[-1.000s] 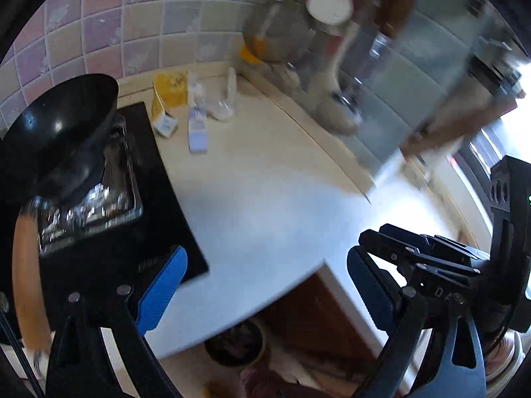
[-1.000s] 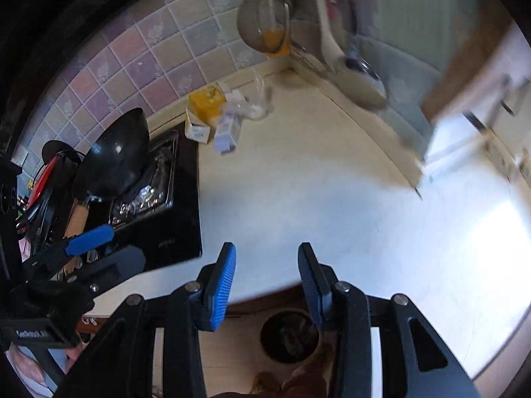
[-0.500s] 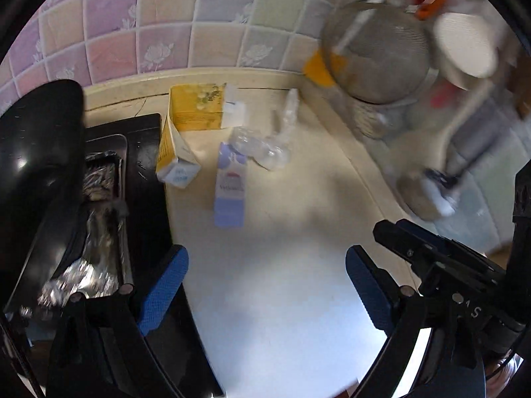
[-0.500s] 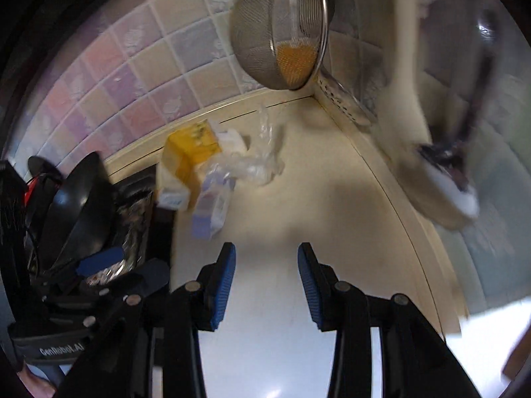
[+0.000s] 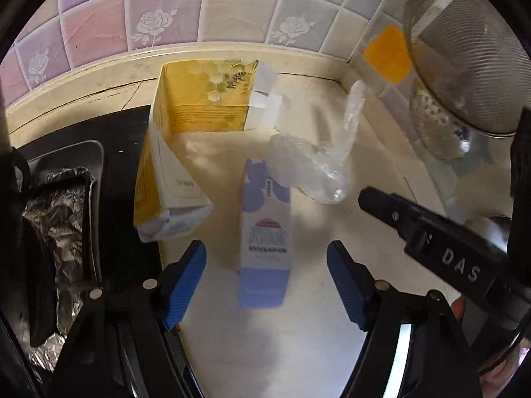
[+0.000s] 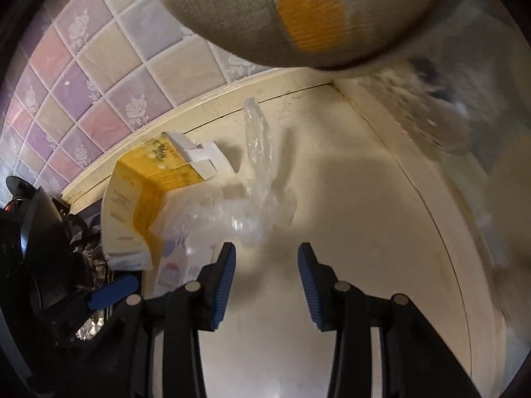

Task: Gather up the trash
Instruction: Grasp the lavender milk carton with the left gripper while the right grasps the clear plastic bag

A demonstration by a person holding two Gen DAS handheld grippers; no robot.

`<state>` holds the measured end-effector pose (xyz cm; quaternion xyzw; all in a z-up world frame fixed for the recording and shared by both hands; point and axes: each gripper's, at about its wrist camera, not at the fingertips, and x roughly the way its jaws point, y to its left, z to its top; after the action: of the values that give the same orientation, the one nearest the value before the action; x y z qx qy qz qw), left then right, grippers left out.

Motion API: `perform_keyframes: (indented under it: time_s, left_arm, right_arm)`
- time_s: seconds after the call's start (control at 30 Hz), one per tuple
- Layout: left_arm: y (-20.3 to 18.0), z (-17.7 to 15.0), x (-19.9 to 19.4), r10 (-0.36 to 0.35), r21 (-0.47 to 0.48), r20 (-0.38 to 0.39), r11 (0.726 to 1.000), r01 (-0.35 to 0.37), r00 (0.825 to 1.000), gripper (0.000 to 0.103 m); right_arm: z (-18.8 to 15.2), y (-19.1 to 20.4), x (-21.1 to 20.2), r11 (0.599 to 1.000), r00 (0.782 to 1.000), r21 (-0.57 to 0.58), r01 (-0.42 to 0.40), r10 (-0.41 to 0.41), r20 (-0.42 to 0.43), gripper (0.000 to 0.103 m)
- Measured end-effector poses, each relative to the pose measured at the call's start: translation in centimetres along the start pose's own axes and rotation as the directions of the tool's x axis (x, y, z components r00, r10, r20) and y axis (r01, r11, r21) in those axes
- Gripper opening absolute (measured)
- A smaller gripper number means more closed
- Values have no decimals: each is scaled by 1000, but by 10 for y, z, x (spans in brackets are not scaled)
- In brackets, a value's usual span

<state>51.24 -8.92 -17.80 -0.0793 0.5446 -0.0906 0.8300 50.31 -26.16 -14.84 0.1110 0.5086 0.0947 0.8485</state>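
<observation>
Trash lies in the counter's back corner. A blue-and-white carton [image 5: 264,232] lies flat, its near end between the pads of my open left gripper [image 5: 265,275]. A yellow box [image 5: 179,139] with torn flaps lies to its left, against the wall. A crumpled clear plastic bag [image 5: 318,162] sits to its right. In the right wrist view my right gripper [image 6: 266,267] is open and empty just before the plastic bag [image 6: 252,199], with the yellow box [image 6: 142,195] and the carton [image 6: 172,265] to its left.
A black stove [image 5: 99,165] with foil lining [image 5: 59,205] borders the counter on the left. A metal mesh strainer [image 5: 464,66] hangs close over the corner and fills the top of the right wrist view [image 6: 265,10]. Tiled walls [image 5: 166,10] close the back.
Both grippers have moved from the counter's front edge into the back corner. The trash now sits right before them, and the carton's end lies between the left pads.
</observation>
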Motion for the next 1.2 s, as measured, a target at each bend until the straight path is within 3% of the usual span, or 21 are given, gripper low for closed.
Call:
perform_keyframes:
  time_s: [0.13, 0.5, 0.7, 0.8, 0.93, 1.2]
  left_arm:
    - [1, 5, 11, -9, -9, -1, 1000, 9, 1000, 71]
    - [8, 10, 33, 12, -26, -51, 1000, -13, 999, 39]
    - [10, 6, 32, 19, -48, -50, 999, -21, 999, 37]
    - [13, 0, 28, 20, -65, -49, 998, -23, 999, 36]
    - [7, -9, 22, 22, -67, -49, 997, -25, 999, 35]
    - [-6, -44, -8, 20, -47, -43, 999, -22, 999, 35]
  right_arm:
    - [10, 2, 19, 1000, 1000, -20, -5, 5, -19, 39]
    - [29, 8, 53, 998, 998, -49, -46, 45, -39, 39]
    - [32, 12, 63, 995, 994, -49, -87, 83, -77, 39]
    - [27, 14, 61, 993, 992, -60, -99, 94, -79, 29]
    - [17, 19, 46, 994, 996, -88, -67, 61, -60, 23]
    - [-15, 23, -5, 993, 999, -115, -39, 38, -7, 23]
